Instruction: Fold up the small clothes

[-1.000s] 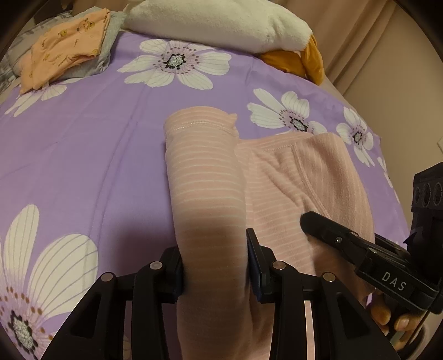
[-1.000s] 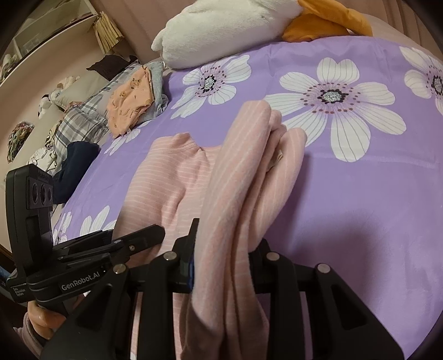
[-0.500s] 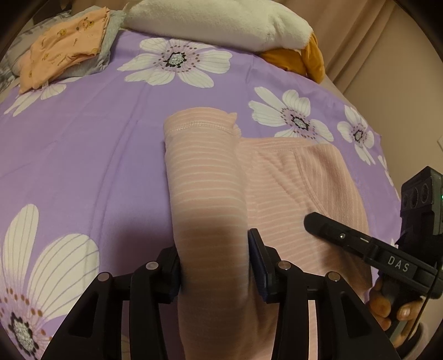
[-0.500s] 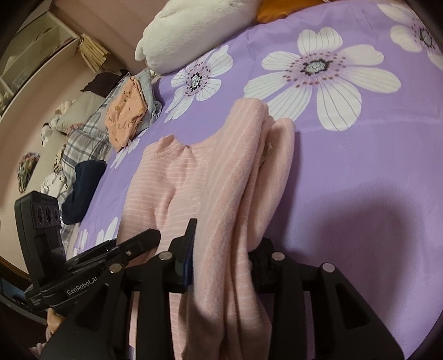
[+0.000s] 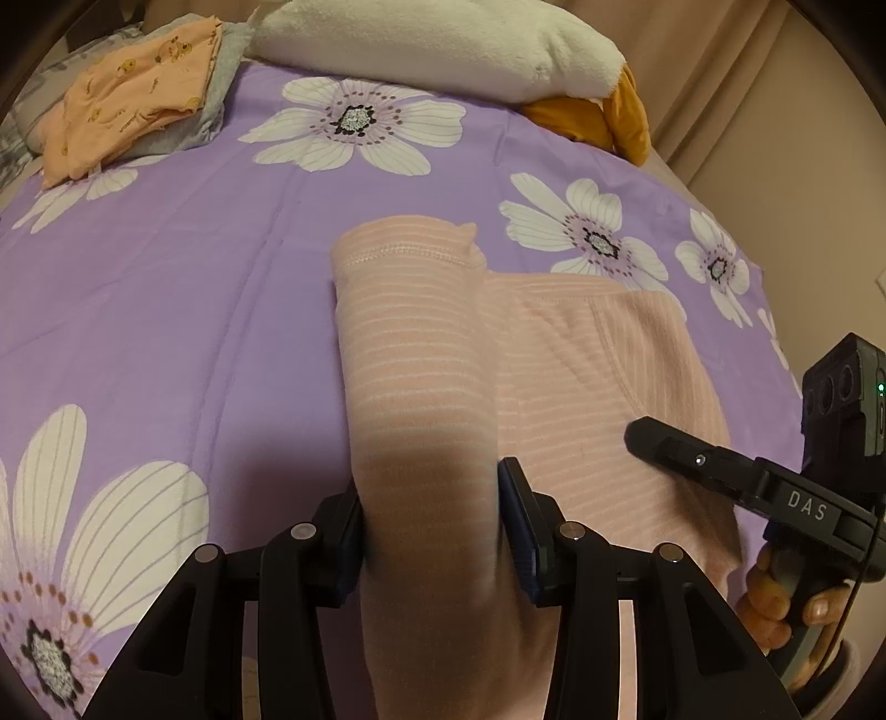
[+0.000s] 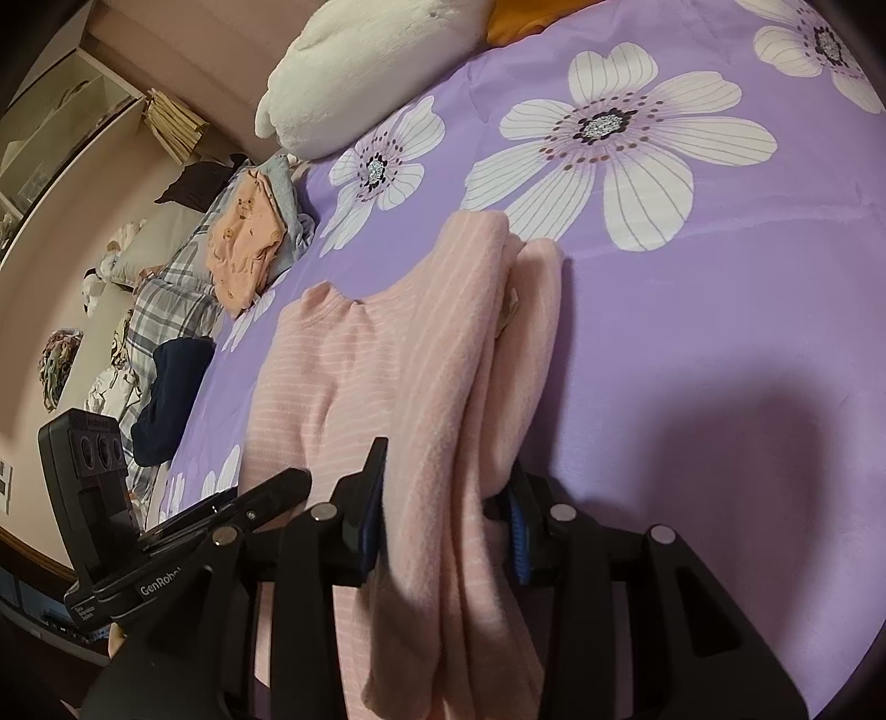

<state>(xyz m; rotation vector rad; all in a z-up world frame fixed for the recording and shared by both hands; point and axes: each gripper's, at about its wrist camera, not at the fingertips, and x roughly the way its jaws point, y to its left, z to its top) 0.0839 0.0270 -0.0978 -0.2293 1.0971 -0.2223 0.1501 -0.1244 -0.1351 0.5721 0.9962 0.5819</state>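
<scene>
Up in the upper left of the left wrist view, a folded orange garment [image 5: 133, 94] lies on a grey one, with a white plush toy [image 5: 437, 44] along the top edge. Below them spreads the purple flowered bedspread [image 5: 166, 310], and at frame centre lies the pink striped top [image 5: 581, 376], one sleeve [image 5: 410, 354] folded straight down its left side. The left gripper [image 5: 432, 520] at bottom centre has that sleeve between its fingers; the blue pads sit right at the cloth, and whether they press cannot be told. At lower right a hand [image 5: 786, 603] holds the right gripper [image 6: 448, 526]. In the right wrist view, the bunched right side of the top runs between its fingers, the left pad standing off the fabric.
</scene>
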